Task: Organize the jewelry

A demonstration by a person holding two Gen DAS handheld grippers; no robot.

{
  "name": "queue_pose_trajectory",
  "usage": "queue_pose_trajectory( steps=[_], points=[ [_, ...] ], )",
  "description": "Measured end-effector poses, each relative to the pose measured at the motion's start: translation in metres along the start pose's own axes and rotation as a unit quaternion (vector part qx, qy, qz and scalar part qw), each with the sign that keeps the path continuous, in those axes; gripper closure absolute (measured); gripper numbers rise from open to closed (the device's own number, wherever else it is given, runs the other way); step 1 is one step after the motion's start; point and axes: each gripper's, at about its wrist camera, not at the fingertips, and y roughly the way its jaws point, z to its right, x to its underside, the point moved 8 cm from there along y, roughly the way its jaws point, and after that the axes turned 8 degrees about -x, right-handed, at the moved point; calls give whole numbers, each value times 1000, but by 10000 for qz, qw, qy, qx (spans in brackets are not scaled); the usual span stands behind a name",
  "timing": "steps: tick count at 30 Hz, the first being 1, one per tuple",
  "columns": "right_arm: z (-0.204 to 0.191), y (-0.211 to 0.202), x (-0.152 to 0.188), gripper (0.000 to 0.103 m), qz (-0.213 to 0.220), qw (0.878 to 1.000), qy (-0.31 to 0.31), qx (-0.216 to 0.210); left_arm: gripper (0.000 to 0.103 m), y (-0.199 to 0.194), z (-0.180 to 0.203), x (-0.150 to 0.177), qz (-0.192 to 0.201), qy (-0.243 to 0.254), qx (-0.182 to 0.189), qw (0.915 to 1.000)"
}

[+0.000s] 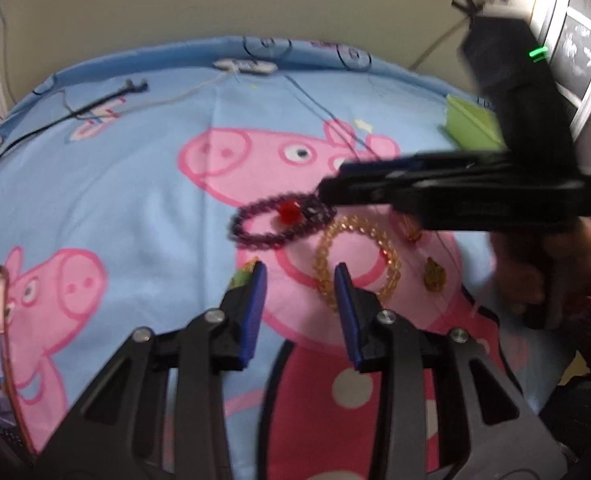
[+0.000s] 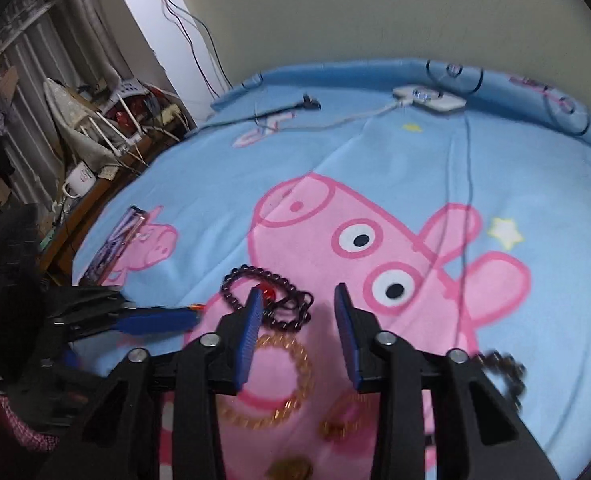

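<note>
A: Where are we standing?

B: We're hovering the right tool (image 2: 298,300), fingers spread wide and empty, over the dark bead bracelet (image 2: 265,294) lying on the blanket (image 2: 215,200).

A: And the left tool (image 1: 300,280)?

B: Gaping too, empty, near the amber bracelet (image 1: 355,260). We're probably needing to lower and pinch next.
</note>
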Motion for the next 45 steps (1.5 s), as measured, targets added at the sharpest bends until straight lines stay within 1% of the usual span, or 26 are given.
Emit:
queue_pose_trajectory(
  steps=[2,3,6,9,11,14,16,18,21,25,26,27,28,30,32,36,39,41,43,45],
  points=[
    [3,7,0,103,-122,9999,22,-31,70,-10,-11,-3,124,-76,-75,9999],
    [4,4,-1,103,-26,10000,12,-4,70,-13,-16,-3,153,-109,-102,9998],
    [1,-16,-4,103,324,9993,107,-151,70,-18,-24,-1,145,-171,-149,9996],
    [2,-42,-2,103,624,9977,194,-197,70,-14,-17,1,76,-102,-84,9999],
    [3,-61,3,103,786,9960,315,-272,70,-10,-6,1,45,3,9,10000],
    [7,-84,17,103,930,9944,436,-260,70,-7,23,-4,52,263,302,9992],
    [10,-96,26,103,1002,9932,532,-249,70,-5,48,-7,68,565,452,9974],
    [14,-107,36,103,1070,9918,656,-246,69,1,68,-11,40,821,525,9952],
    [19,-118,51,103,1161,9897,808,-204,70,16,89,-19,-45,1084,523,9927],
    [28,-126,68,103,1216,9872,1019,-184,70,44,97,-28,-385,1022,578,9923],
    [30,-128,71,103,1236,9866,1050,-181,83,50,97,-28,-457,987,552,9925],
    [31,-129,73,103,1253,9862,1068,-176,89,58,95,-29,-559,946,483,9928],
    [33,-131,74,103,1277,9857,1086,-171,92,60,93,-32,-509,917,424,9936],
    [37,-138,75,103,1369,9841,1121,-167,92,60,93,-34,-563,859,484,9935],
    [43,-150,73,103,1520,9818,1129,-135,92,59,94,-40,-521,848,464,9940],
    [58,-180,64,103,1920,9748,1139,20,92,43,106,-65,-276,892,588,9939],
    [76,-211,60,103,2291,9657,1196,235,92,32,126,-92,-72,987,758,9922],
    [89,-233,58,103,2523,9585,1259,413,92,29,149,-114,52,1103,927,9896],
    [103,-251,59,103,2682,9523,1335,574,92,28,172,-128,161,1258,1055,9863],
    [117,-271,64,103,2830,9451,1442,765,92,33,204,-146,215,1430,1226,9819]
  ],
)
